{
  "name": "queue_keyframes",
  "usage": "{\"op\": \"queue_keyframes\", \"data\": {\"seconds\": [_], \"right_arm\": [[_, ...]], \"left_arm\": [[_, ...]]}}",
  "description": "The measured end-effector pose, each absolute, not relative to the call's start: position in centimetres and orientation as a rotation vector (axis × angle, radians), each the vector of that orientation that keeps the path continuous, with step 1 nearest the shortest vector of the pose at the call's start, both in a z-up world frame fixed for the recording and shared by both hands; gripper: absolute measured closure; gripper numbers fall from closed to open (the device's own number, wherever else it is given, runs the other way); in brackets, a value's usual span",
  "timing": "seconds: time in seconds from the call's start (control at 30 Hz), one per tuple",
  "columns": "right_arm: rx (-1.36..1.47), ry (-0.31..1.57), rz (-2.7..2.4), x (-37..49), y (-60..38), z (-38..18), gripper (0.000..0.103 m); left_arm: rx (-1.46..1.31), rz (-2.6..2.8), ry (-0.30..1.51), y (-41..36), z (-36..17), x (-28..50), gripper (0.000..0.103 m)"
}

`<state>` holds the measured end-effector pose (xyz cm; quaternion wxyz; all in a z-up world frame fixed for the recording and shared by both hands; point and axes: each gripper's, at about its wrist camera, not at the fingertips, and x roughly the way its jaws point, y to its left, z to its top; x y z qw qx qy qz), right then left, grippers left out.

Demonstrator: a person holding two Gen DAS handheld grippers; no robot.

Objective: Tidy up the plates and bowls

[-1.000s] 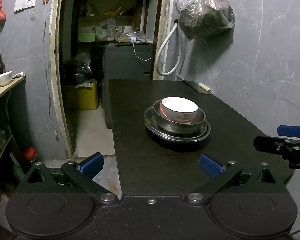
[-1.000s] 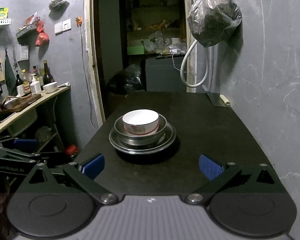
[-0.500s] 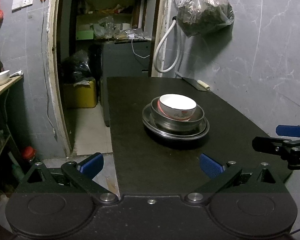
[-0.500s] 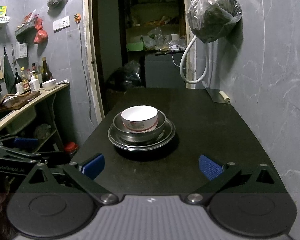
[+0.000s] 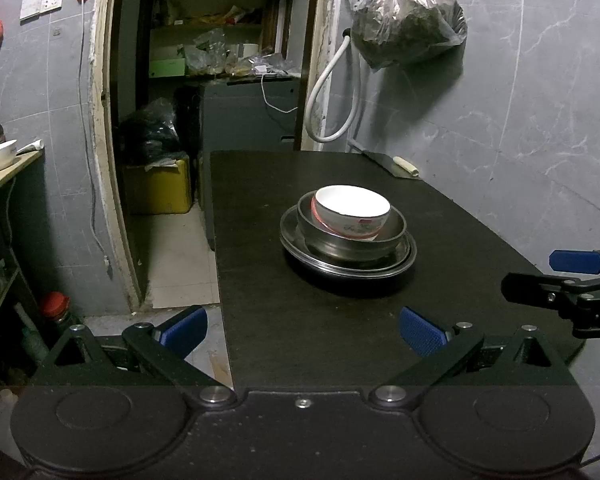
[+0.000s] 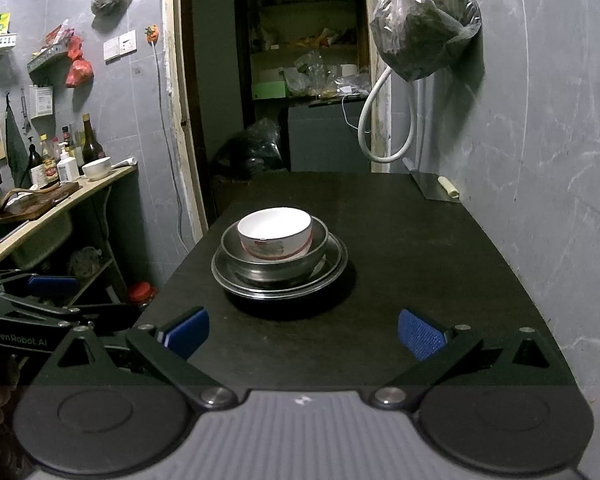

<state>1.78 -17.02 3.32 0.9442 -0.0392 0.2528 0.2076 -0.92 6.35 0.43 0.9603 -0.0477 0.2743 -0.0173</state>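
Note:
A white ceramic bowl [image 5: 352,210] [image 6: 275,232] with a red pattern sits nested in a steel bowl [image 5: 340,240] [image 6: 276,268], which rests on a steel plate [image 5: 292,236] [image 6: 336,264] on the dark table [image 5: 300,340] [image 6: 400,240]. My left gripper [image 5: 302,332] stands open at the table's near edge, well short of the stack, nothing between its blue pads. My right gripper [image 6: 303,334] is open too, also short of the stack and empty. Its fingers [image 5: 572,262] show at the right edge of the left wrist view.
A cleaver [image 6: 434,190] lies at the table's far right by the grey wall. A hose [image 5: 328,96] and a hanging bag [image 5: 408,28] are on that wall. A doorway [image 5: 220,80] opens behind; a counter [image 6: 60,200] with bottles and a bowl stands left.
Both views have shifted slightly; the stack sits a little further off and lower-left in view as both grippers draw back a little. Both stay open and empty.

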Motion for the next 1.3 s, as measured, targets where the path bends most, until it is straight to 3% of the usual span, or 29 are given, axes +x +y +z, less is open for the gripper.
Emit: {"op": "queue_keyframes", "data": {"seconds": [1.3], "right_arm": [[-0.068,0.525,0.418,2.36,-17.80,3.22,0.000]], "left_arm": [[-0.094,-0.037,0.573,5.94,0.06,-0.10,0.001]]}}
